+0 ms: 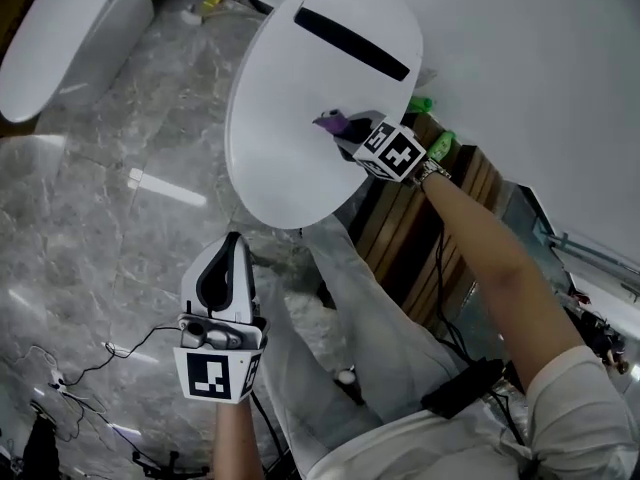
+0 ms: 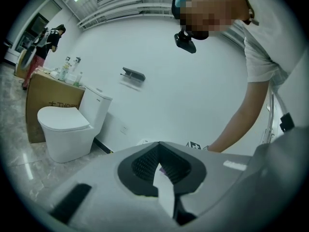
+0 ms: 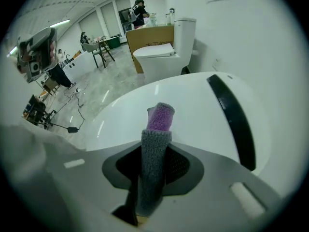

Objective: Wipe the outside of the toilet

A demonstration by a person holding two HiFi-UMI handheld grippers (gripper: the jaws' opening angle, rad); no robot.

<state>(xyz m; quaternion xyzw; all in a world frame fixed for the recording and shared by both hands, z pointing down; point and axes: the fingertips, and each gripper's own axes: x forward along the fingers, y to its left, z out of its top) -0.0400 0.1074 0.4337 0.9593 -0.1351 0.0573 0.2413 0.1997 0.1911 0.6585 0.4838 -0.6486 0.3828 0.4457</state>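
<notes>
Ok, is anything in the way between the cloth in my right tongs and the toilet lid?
Nothing visible. The right tongs grip the cloth, and its purple end sticks out over the bare white toilet lid. I can't tell whether it touches the lid.

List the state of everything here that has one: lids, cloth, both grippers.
Toilet lid: closed.
Cloth: clamped between jaws, tip over that lid.
Right gripper: jaws shut on the cloth.
Left gripper: jaws shut, empty.
Second toilet: lid closed.
</notes>
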